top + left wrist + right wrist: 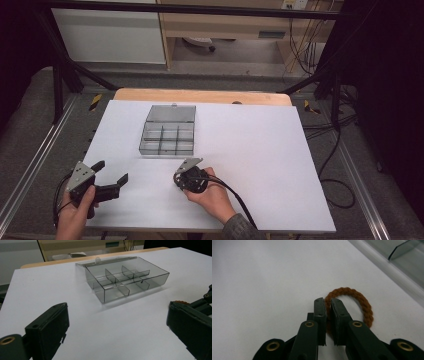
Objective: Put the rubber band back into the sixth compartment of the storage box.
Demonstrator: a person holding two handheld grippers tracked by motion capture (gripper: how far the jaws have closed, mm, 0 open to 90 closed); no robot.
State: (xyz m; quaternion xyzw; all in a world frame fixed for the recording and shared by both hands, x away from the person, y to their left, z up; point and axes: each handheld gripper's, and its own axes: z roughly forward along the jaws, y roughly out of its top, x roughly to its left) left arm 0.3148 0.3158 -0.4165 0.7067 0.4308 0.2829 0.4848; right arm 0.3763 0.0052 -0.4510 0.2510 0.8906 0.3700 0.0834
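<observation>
A brown braided ring is pinched at its near arc by the right tongs, lying flat on the white counter near the front edge, just before the clear divided box. The box is set toward the counter's back left, lid open. The left tongs are held spread wide, ungripping, at the front-left corner.

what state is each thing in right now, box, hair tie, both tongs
box: lid open, compartments empty
hair tie: lying on the table, pinched at one side by the right tongs
left tongs: open, holding nothing
right tongs: shut on the hair tie
</observation>
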